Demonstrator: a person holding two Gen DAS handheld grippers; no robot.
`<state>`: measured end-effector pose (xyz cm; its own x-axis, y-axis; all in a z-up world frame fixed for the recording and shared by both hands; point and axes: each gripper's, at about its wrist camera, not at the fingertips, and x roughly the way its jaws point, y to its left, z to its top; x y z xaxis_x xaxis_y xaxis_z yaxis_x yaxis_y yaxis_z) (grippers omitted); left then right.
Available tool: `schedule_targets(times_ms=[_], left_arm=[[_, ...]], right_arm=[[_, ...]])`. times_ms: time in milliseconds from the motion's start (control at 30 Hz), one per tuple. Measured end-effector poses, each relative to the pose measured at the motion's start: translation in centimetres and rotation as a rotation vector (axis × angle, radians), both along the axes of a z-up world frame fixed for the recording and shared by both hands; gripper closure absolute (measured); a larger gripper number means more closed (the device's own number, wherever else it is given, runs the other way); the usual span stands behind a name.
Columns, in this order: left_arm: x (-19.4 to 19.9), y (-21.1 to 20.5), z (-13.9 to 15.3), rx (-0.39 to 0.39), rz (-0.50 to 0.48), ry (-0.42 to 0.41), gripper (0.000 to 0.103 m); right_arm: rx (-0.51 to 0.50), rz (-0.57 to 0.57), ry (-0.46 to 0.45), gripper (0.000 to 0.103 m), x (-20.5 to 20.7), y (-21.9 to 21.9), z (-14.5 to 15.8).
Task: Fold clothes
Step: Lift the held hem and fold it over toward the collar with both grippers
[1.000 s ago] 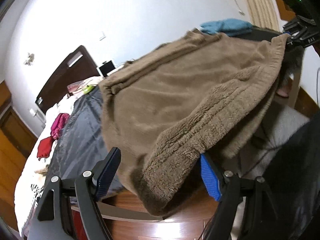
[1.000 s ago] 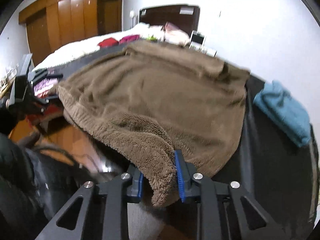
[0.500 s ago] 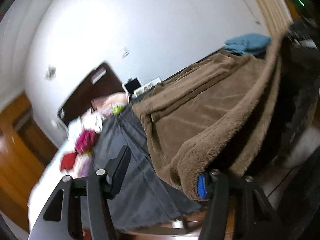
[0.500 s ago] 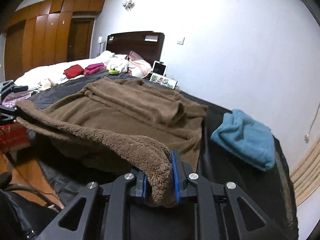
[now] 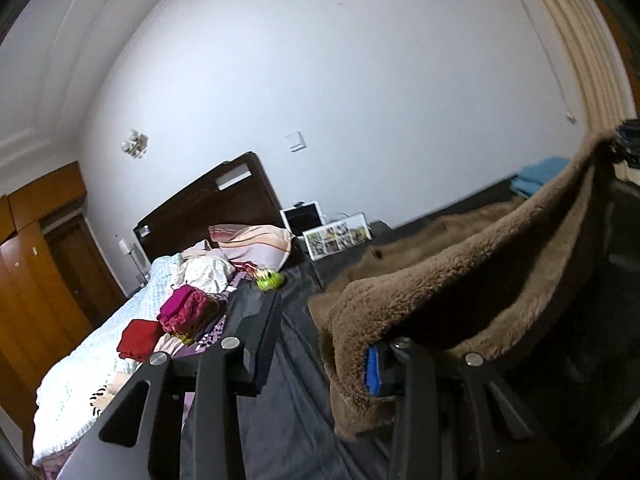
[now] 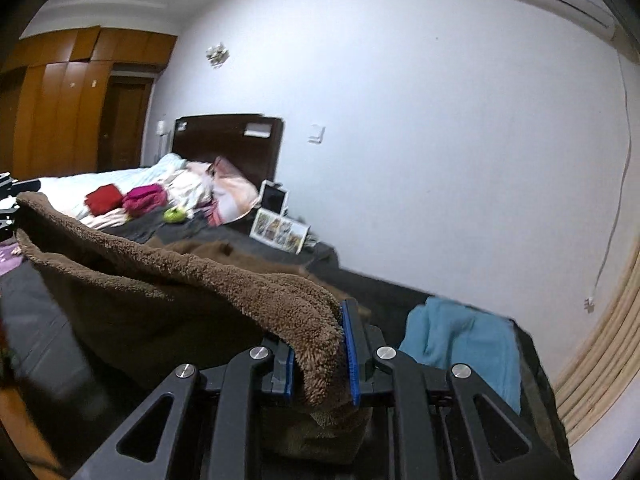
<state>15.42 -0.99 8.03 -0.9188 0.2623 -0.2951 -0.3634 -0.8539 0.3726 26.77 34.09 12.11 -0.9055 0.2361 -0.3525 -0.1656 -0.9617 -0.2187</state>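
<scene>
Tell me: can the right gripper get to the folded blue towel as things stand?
Probably not yet. The right gripper is shut on a corner of the brown fleece garment. The blue towel lies just beyond on the dark cover with nothing between, but the jaws are occupied.

fleece garment (image 6: 208, 280) on bed (image 6: 384, 292), folded towel (image 6: 460, 344) right

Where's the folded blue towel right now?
In the right wrist view, the blue towel lies on the dark bedcover at lower right, just beyond the right gripper holding the brown fleece.
</scene>
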Motion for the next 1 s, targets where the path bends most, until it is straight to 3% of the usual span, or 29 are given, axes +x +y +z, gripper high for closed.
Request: schedule_targets(times_ms=[200, 433, 700, 1000], left_arm=[[-7.7, 2.6, 2.1, 0.071, 0.057, -0.046, 0.065], [-17.5, 5.9, 1.9, 0.125, 0.128, -0.140, 0.066], [-27.2, 10.4, -2.9, 0.102, 0.201, -0.283, 0.066], [-33.1, 13.3, -8.8, 0.039, 0.264, -0.393, 0.065]], right_arm=[[-0.023, -0.055, 0.021, 0.083, -7.2, 2.1, 1.5], [-0.052, -0.094, -0.038, 0.083, -16.2, 4.9, 0.1], [-0.106, -0.119, -0.167, 0.083, -25.3, 8.8, -4.7], [-0.181, -0.126, -0.328, 0.083, -31.3, 11.8, -10.9]])
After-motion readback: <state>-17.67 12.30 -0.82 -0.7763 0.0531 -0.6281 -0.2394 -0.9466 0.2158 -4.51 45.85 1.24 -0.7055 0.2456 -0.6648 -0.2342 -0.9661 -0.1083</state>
